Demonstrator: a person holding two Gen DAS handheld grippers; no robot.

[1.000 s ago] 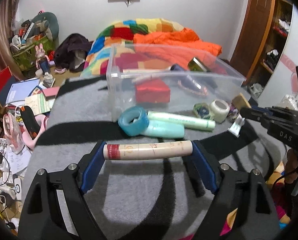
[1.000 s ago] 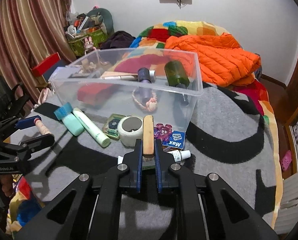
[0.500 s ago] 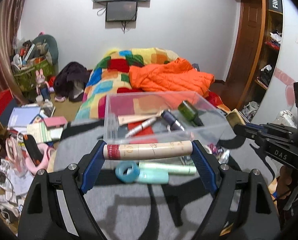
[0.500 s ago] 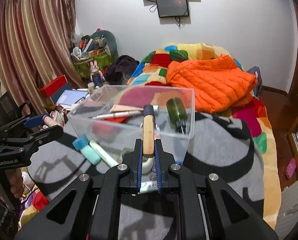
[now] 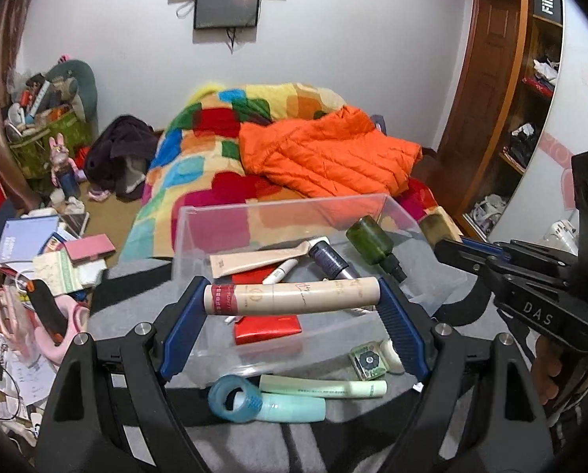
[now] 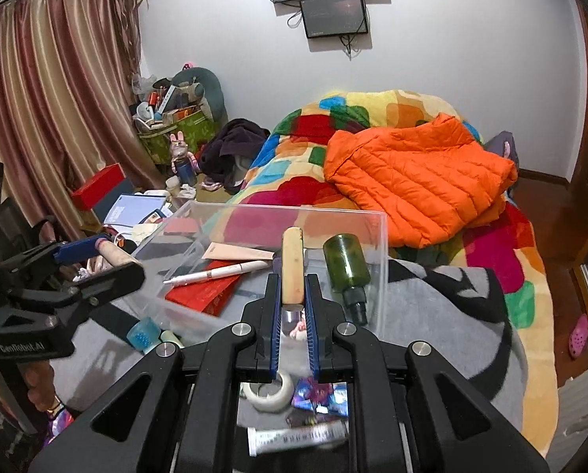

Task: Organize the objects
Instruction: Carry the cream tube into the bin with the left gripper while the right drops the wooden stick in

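On the grey blanket [image 5: 333, 445], at twelve o'clock from both tools, a clear plastic bin [image 5: 282, 213] stands open, already holding a red packet [image 5: 268, 325], a green bottle [image 6: 345, 264], a beige tube [image 5: 254, 262] and a pen [image 6: 215, 274]. At six o'clock from the bin, outside its near wall, a mint tube [image 5: 325, 388], a blue-capped bottle [image 5: 270, 402] and a roll of tape [image 6: 268, 392] lie waiting. Held wide apart, the left gripper [image 5: 292, 299] clamps a cream tube [image 5: 294, 295] end to end, crosswise above the bin's near edge. Nearly closed, the right gripper [image 6: 292, 295] pinches a thin wooden stick [image 6: 292, 268] that points toward twelve o'clock over the bin. The step in hand looks like carrying both items to the bin; next, each tool likely needs to move past the rim, lower, and spread its fingers to drop its load inside.
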